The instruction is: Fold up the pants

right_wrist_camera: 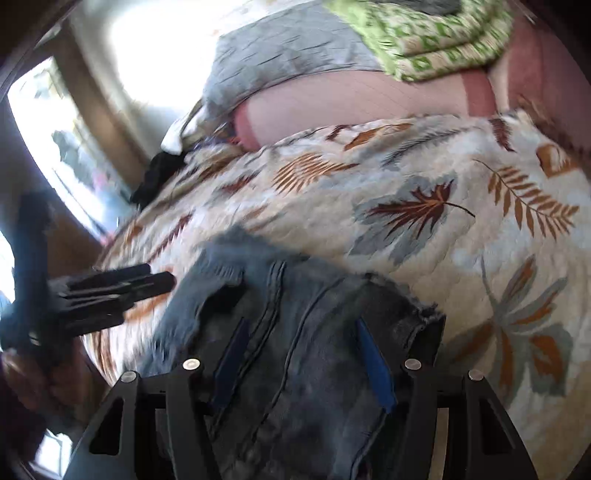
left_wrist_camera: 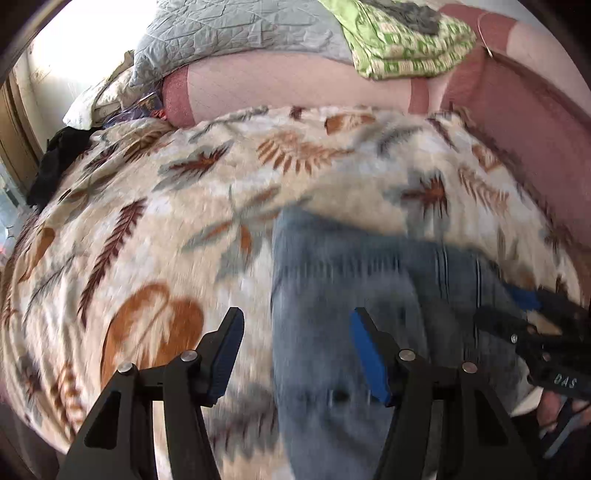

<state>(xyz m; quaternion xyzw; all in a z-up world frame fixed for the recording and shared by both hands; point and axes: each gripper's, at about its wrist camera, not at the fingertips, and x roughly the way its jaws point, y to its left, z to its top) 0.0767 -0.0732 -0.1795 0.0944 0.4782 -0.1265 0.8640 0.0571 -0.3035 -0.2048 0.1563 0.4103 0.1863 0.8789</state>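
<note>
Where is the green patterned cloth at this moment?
In both wrist views the green patterned cloth lies folded at the top right, far end of the bed, beside the grey quilted pillow.

White capital letters reading "DAS" are showing on the black plastic body of the right gripper (left_wrist_camera: 532,314), where it is entering the left wrist view at the lower right edge. No other text, label, brand, number or sign is coming through legibly in either view.
</note>
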